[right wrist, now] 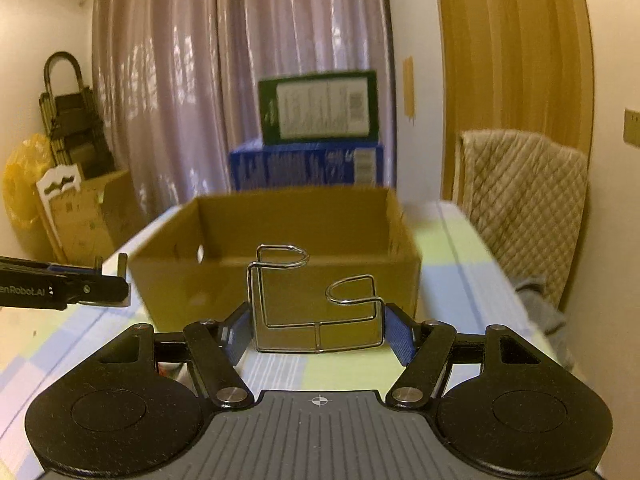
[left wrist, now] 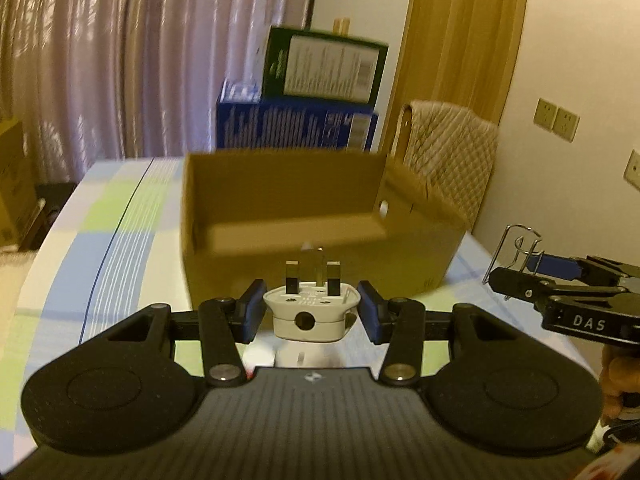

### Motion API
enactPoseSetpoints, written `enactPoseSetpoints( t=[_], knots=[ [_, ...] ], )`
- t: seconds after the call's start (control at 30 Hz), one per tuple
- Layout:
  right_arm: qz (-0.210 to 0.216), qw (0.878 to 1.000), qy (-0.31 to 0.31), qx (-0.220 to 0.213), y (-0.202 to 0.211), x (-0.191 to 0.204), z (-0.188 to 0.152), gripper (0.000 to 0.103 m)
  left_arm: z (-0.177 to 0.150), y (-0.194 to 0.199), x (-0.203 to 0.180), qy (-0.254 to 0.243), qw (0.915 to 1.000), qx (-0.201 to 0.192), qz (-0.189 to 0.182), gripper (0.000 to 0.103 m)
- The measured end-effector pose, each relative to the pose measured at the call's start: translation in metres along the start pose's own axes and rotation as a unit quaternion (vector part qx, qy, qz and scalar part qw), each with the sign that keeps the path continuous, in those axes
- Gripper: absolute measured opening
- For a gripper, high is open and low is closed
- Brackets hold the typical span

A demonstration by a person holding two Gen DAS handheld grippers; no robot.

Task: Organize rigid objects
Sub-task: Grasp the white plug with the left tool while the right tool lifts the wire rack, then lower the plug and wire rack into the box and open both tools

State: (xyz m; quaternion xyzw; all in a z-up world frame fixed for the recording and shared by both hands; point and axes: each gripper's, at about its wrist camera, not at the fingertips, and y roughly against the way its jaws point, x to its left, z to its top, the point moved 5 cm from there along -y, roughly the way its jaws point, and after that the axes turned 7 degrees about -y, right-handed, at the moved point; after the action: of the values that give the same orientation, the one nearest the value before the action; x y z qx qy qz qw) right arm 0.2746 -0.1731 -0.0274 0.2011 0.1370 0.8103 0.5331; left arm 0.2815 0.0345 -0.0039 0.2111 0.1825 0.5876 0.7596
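Observation:
My left gripper point(left wrist: 312, 310) is shut on a white three-pin plug point(left wrist: 308, 316), pins pointing up and forward, held above the checked tablecloth point(left wrist: 120, 232). Just ahead stands an open brown cardboard box point(left wrist: 280, 200), its inside bare where I can see it. At the right edge my right gripper point(left wrist: 520, 274) carries a bent wire holder point(left wrist: 516, 254). In the right wrist view that gripper point(right wrist: 318, 332) is shut on the wire holder point(right wrist: 316, 320), its blue pads point(right wrist: 400, 334) pressing the frame's sides, in front of the same box point(right wrist: 280, 280). The left gripper point(right wrist: 116, 284) shows at the left.
Behind the table a green box point(right wrist: 320, 108) is stacked on a blue box point(right wrist: 308, 168) before a curtain. A chair with a quilted cover point(right wrist: 520, 192) stands to the right. Cardboard boxes point(right wrist: 84, 216) and a folded cart sit on the floor at the left.

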Motion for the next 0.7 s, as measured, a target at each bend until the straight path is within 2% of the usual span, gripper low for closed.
enactPoseSetpoints(
  t=[0.13, 0.3, 0.57, 0.7],
  knots=[
    [0.004, 1.0, 0.001, -0.009, -0.014, -0.007, 0.032, 0.065, 0.028, -0.016, 0.0, -0.013, 0.9998, -0.015, 0.001, 0.043],
    [0.005, 1.0, 0.014, -0.003, -0.048, -0.015, 0.065, 0.065, 0.052, -0.049, 0.008, -0.03, 0.9994, -0.013, 0.005, 0.043],
    [0.01, 0.999, 0.005, 0.047, -0.118, -0.029, 0.086, 0.065, 0.069, -0.107, 0.039, -0.008, 0.9998, 0.019, 0.007, 0.043],
    [0.011, 0.997, -0.001, 0.08, -0.156, -0.032, 0.089, 0.065, 0.078, -0.128, 0.047, -0.03, 0.9988, 0.035, 0.015, 0.043]
  ],
)
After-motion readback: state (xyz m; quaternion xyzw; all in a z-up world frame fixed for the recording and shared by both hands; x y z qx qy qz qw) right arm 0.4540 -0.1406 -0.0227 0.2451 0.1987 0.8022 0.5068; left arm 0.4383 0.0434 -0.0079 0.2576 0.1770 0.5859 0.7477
